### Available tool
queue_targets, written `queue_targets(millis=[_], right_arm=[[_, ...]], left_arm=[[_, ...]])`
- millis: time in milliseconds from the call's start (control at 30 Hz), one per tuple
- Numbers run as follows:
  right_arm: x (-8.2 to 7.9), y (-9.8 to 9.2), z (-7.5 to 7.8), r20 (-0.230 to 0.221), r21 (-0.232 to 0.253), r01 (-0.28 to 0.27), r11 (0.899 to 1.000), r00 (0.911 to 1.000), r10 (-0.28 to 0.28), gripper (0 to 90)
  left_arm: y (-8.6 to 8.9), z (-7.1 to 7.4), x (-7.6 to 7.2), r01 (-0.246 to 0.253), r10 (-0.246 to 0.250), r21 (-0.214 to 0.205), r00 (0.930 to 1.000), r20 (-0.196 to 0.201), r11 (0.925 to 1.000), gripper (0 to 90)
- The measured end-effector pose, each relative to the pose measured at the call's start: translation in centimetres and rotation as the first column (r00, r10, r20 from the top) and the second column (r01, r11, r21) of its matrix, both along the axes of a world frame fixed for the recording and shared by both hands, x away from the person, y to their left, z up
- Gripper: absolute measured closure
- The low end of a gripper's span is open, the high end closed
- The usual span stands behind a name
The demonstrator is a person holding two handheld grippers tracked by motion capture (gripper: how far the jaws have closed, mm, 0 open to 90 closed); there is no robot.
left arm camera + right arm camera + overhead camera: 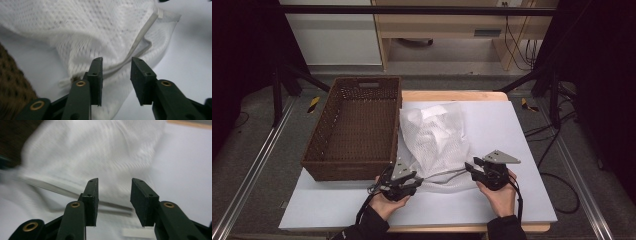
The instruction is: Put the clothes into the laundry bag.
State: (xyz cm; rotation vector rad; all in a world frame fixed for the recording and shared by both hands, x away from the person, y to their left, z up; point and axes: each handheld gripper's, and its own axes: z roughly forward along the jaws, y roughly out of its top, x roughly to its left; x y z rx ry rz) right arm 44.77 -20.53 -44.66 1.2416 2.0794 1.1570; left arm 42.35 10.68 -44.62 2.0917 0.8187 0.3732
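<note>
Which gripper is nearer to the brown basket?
Left. The left gripper sits just off the brown basket's near right corner; the right gripper is farther right, across the white mesh bag.

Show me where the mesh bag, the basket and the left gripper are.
Mesh bag (pixel 437 137): high view, on the middle of its white netting.
Basket (pixel 343 170): high view, on its near woven wall.
Left gripper (pixel 116 75): left gripper view, midway between its open fingertips.
</note>
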Motion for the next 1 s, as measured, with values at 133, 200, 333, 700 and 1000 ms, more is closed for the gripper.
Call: queue_targets(millis=[133, 200, 333, 700, 1000], right_arm=[[1.6, -0.8, -3.4, -0.095, -0.104, 0.061, 0.993, 0.9929, -0.071, 58.6], [1.7, -1.3, -3.7, -0.108, -0.074, 0.067, 0.995, 0.9913, -0.075, 58.0], [1.3, -2.2, -3.0, -0.08, -0.05, 0.09, 0.995, 0.9924, -0.094, 56.8], [0.0, -2.9, -3.6, -0.143, -0.072, 0.102, 0.992, 0.9835, -0.112, 88.4], [-2.4, -4.9, -2.7, -0.145, -0.023, 0.111, 0.994, 0.9829, -0.114, 89.2]], left_arm=[[1.6, -1.5, -0.7, -0.049, 0.049, 0.001, 0.9986, -0.019, 0.9988, 59.0], [1.9, -2.2, -0.5, -0.077, 0.078, 0.019, 0.9964, -0.033, 0.9968, 59.2], [1.8, -3.0, 0.1, -0.114, 0.116, 0.038, 0.9922, -0.046, 0.9927, 60.6], [1.1, -3.5, 0.0, -0.162, 0.167, 0.101, 0.9853, -0.038, 0.9815, 84.6], [3.6, -2.3, -0.4, -0.136, 0.139, 0.045, 0.9865, -0.087, 0.9897, 88.6]])
